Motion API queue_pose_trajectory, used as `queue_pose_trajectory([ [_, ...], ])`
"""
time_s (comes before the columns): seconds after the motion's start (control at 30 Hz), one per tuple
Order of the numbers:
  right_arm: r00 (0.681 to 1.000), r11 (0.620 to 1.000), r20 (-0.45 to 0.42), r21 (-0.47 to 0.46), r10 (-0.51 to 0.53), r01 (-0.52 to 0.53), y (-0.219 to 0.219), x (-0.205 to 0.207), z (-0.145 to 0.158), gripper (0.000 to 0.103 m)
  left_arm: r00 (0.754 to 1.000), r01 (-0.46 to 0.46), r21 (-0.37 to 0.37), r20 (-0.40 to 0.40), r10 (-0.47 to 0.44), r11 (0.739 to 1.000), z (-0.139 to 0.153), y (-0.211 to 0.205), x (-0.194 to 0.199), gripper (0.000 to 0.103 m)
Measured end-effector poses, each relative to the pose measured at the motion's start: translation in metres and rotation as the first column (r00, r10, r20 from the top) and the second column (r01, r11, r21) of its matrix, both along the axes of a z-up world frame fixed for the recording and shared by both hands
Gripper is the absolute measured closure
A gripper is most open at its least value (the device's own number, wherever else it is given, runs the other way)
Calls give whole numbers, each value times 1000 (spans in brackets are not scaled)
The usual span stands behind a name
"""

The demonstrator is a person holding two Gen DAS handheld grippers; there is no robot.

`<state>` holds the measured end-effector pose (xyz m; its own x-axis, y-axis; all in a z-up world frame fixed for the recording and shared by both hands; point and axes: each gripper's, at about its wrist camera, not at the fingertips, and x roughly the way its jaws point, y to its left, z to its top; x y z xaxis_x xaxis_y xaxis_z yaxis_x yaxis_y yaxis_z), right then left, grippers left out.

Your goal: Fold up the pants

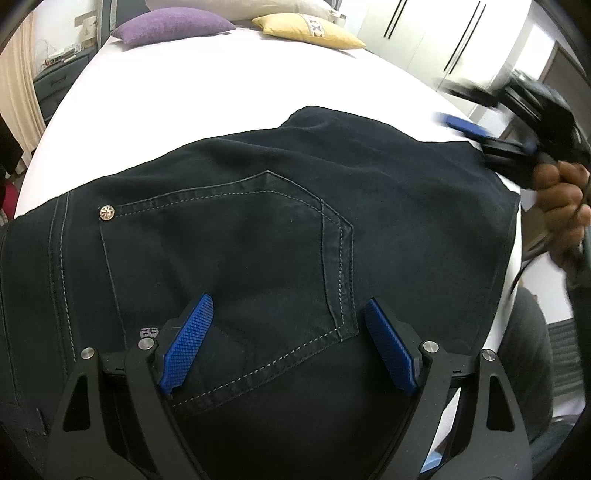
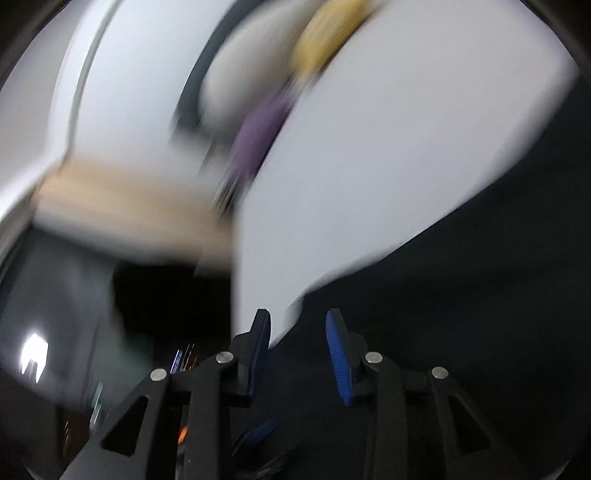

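Note:
Dark navy pants [image 1: 258, 229] lie spread on the white bed [image 1: 221, 92], back pocket with pale stitching facing up. My left gripper [image 1: 290, 306] is open, its blue pads [image 1: 192, 339] hovering just over the pocket and holding nothing. My right gripper [image 1: 469, 122] shows blurred at the pants' far right edge, held by a hand [image 1: 565, 206]. In the right wrist view, heavily blurred, the right gripper [image 2: 299, 321] is open with a moderate gap, over the edge where the pants [image 2: 480, 314] meet the bed [image 2: 369, 166].
A purple pillow [image 1: 173, 24], a yellow pillow [image 1: 310, 31] and a pale pillow [image 1: 236, 5] lie at the bed's head. White wardrobe doors [image 1: 443, 37] stand at the right. A dark dresser [image 1: 59, 85] stands at the left.

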<state>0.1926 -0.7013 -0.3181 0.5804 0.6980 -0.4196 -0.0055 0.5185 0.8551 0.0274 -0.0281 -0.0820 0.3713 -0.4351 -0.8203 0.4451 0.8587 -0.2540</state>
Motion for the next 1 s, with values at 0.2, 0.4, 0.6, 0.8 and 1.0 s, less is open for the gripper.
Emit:
queue_pose_trajectory([
  [0.2,977,995,-190,34,99,-94,55,73,-84,103,1000,3,-16,-3,-3,1000,0,2,1,19],
  [0.4,918,925,-138,17,-373,379,-104,47,-82,103,1000,8,-27,3,-7,1000,0,11,1,19],
  [0.6,781,784,-71,-67,-620,617,-212,-34,-29,86,1000,-6,-22,4,6,1000,-1,12,-2,19],
  [0.8,984,978,-30,112,-176,179,-108,-64,-39,43,1000,-22,42,9,22,999,0,-4,-3,19],
  [1.0,881,865,-143,170,-452,472,-216,-106,-87,103,1000,-13,59,2,13,998,2,-7,-5,19],
])
